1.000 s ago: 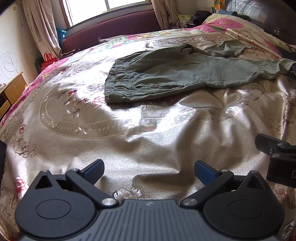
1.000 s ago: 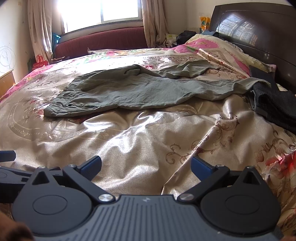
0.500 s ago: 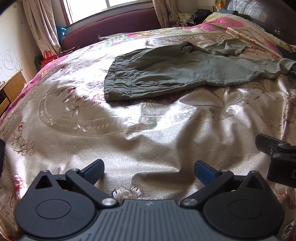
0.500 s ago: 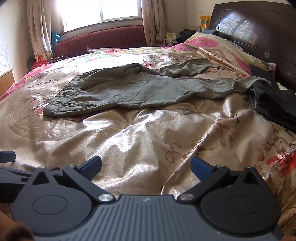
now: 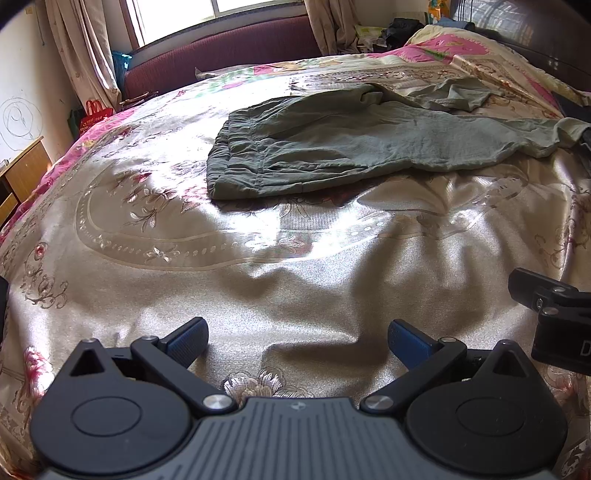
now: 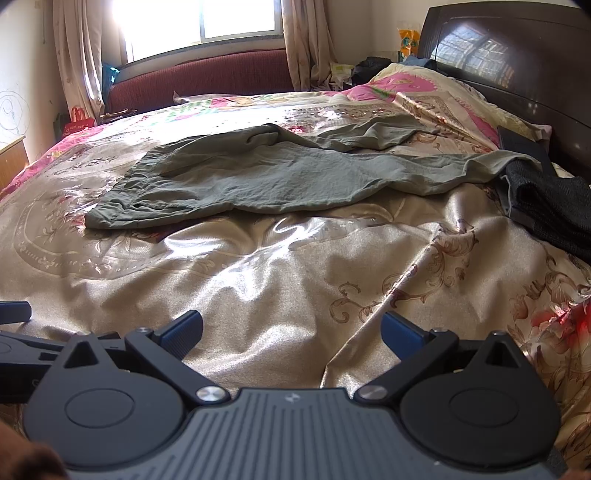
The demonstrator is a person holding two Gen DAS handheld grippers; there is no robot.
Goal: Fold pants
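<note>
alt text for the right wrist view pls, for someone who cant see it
Green pants lie spread and unfolded across a gold floral bedspread, waistband at left, legs running right toward a dark garment near the headboard. In the foreground the right gripper hangs over bare bedspread, jaws open and holding nothing. A bright window sits behind.

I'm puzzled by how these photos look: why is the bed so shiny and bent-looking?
Left wrist view: window light glares off the shiny gold satin bedspread below the grey-green pants, and the fisheye lens bulges the bed. Right wrist view: the window is blown out white, with sheen patches across the spread.
</note>
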